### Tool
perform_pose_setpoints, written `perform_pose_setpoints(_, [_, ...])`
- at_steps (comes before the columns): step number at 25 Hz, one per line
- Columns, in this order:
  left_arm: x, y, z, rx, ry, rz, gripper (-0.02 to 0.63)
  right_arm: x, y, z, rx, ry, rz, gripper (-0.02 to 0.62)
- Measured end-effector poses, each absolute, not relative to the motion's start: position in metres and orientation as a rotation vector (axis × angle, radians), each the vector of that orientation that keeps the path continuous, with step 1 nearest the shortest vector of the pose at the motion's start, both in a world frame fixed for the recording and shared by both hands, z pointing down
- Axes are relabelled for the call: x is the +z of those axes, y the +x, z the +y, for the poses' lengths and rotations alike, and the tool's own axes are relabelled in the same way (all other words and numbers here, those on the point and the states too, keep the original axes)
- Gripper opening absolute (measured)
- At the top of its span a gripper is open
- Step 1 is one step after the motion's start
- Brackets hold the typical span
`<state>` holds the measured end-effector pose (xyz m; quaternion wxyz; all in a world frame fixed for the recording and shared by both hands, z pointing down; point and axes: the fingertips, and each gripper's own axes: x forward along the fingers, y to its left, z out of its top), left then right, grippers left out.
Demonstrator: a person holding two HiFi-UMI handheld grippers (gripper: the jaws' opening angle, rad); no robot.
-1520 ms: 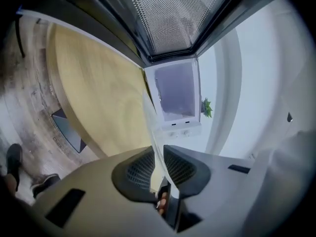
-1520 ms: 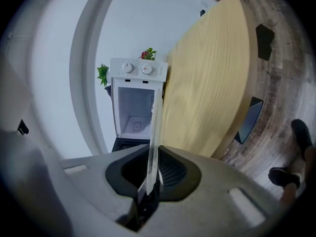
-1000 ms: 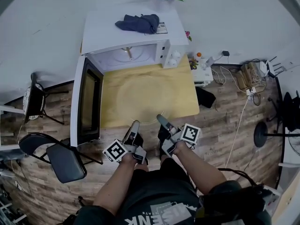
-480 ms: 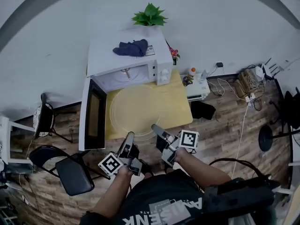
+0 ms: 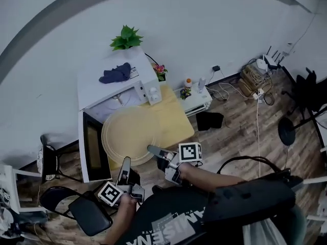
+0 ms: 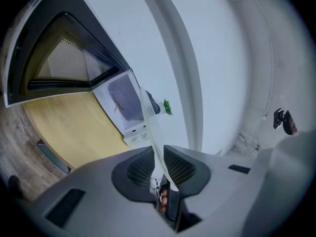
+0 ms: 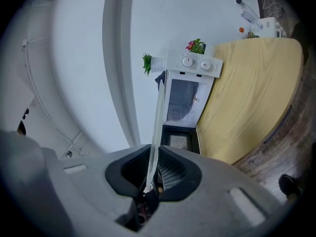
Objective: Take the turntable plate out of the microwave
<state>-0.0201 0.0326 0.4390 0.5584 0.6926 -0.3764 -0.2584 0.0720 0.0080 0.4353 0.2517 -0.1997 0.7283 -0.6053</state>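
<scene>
left gripper (image 5: 124,163) and right gripper (image 5: 153,149) each clamp the near rim of the turntable plate (image 5: 127,132).

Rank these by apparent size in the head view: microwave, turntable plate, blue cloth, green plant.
1. microwave
2. turntable plate, held nearer the camera, so unsure
3. blue cloth and green plant look alike; unranked

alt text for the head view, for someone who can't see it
Seen from above, a person holds a clear glass turntable plate by its near rim with the left gripper and right gripper, over a wooden table in front of a white microwave whose door stands open. A dark blue cloth lies on the microwave, a potted plant at its back.
</scene>
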Motion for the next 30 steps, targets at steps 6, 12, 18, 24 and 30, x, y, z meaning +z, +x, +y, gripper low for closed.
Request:
perform_pose_setpoints(6, [0.429,-0.014,0.02,-0.604,1.661,-0.867,0.058,0.436,0.078,-0.002,-1.671,-0.589,1.967,0.044])
perform_pose_setpoints(12, [0.419,-0.006,0.015,-0.597,1.676,-0.846,0.058,0.431,0.084,-0.005,-1.666,-0.583,1.943,0.044])
perform_pose_setpoints(18, [0.417,-0.004,0.018,-0.587,1.67,-0.842,0.057,0.431,0.085,-0.002,-1.675,-0.58,1.931,0.044])
perform_pose_setpoints(24, [0.419,0.0,0.02,-0.583,1.666,-0.831,0.057,0.437,0.089,0.002,-1.691,-0.581,1.916,0.044])
perform_pose_setpoints(30, [0.416,0.002,0.024,-0.579,1.673,-0.828,0.057,0.434,0.091,0.006,-1.68,-0.577,1.914,0.044])
